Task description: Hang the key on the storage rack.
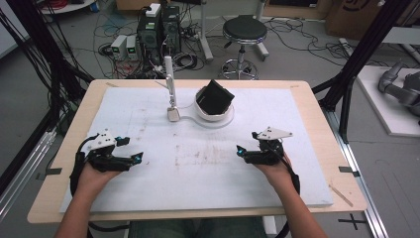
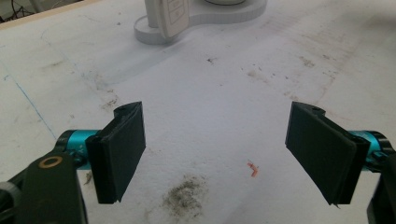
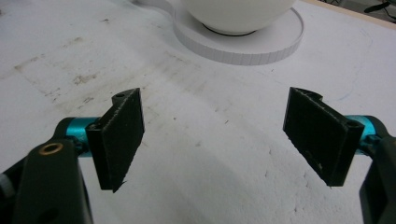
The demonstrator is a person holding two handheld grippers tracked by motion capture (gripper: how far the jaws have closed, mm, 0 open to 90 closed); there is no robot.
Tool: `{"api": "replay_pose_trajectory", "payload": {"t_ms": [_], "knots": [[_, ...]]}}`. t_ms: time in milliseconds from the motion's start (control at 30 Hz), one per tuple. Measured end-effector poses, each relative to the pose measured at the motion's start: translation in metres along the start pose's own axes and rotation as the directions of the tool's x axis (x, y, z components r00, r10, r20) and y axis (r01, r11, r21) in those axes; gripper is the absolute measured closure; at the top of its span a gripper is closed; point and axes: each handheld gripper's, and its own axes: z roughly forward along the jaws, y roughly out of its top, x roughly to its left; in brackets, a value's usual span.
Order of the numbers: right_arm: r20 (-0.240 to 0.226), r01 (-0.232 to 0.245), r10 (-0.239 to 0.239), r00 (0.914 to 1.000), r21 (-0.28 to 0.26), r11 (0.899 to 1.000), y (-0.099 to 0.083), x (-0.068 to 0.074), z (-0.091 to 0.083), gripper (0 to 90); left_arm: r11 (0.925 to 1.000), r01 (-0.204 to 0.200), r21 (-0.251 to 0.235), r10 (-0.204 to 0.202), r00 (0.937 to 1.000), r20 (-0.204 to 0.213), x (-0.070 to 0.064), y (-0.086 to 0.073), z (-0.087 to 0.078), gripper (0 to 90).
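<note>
A: How do the grippers stand?
B: The left gripper (image 1: pixel 132 149) and the right gripper (image 1: pixel 240 150) both rest low over the white board (image 1: pixel 148 114), jaws wide apart, grasping nothing.
A: And the things?
B: The white bowl (image 1: pixel 215 113) with a black box (image 1: pixel 214 96) sits on the white base (image 1: pixel 198 120) at the far middle, well apart; a key fob (image 1: pixel 172 114) hangs beside it.

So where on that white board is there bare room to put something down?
The widest free patch is the middle of the white board, between the left tongs and right tongs, in front of the white stand. It is crowded at the back centre, where the stand bears a black box.
</note>
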Motion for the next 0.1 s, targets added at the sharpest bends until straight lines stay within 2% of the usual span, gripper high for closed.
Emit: {"api": "replay_pose_trajectory", "payload": {"t_ms": [100], "knots": [[-0.002,0.003,-0.003,1.0000,0.005,1.000,0.0000,0.0003,0.0005,20.8,1.0000,0.001,0.001,-0.001,1.0000,0.002,0.0000,-0.0001,0.0004,20.1]]}}
